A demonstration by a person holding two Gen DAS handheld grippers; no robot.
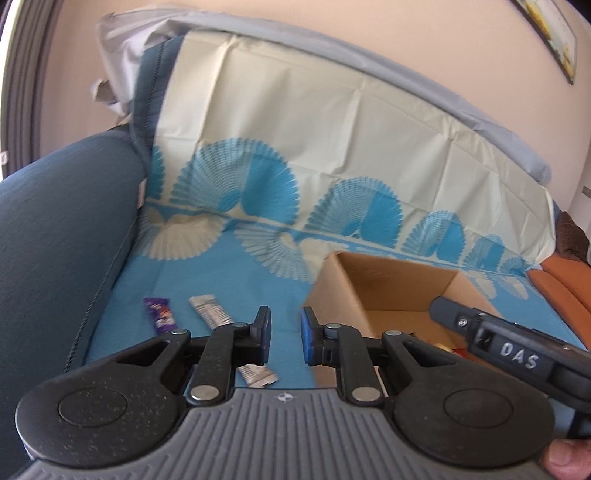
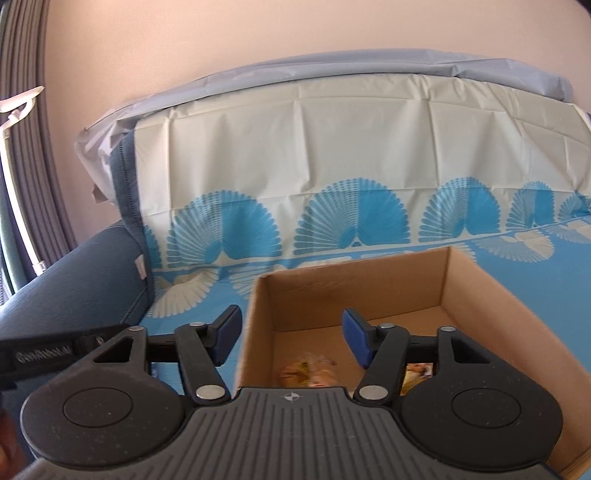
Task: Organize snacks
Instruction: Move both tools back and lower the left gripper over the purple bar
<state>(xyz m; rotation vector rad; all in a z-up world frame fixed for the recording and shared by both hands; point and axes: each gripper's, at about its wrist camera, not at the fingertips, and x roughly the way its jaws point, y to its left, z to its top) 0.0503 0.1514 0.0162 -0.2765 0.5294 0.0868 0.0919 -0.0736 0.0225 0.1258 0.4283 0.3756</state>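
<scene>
Right gripper (image 2: 291, 341) spread wide, empty, over cardboard box (image 2: 491, 291), likely post-drop. Left gripper (image 1: 286, 338) parted, empty; silver wrapper (image 1: 214, 312) and purple wrapper (image 1: 159, 314) at 10 o'clock.

Blue sofa armrest (image 1: 62, 221) at left, seat and backrest draped with a cream-and-blue fan-print cloth (image 1: 295, 147) (creased in a grid of fold lines). Grey sheet (image 2: 332, 70) along the top of the backrest. Framed picture (image 1: 554, 33) on the wall, upper right. Orange cushion (image 1: 565, 288) at right edge. Grey curtain (image 2: 26, 147) at left.
</scene>
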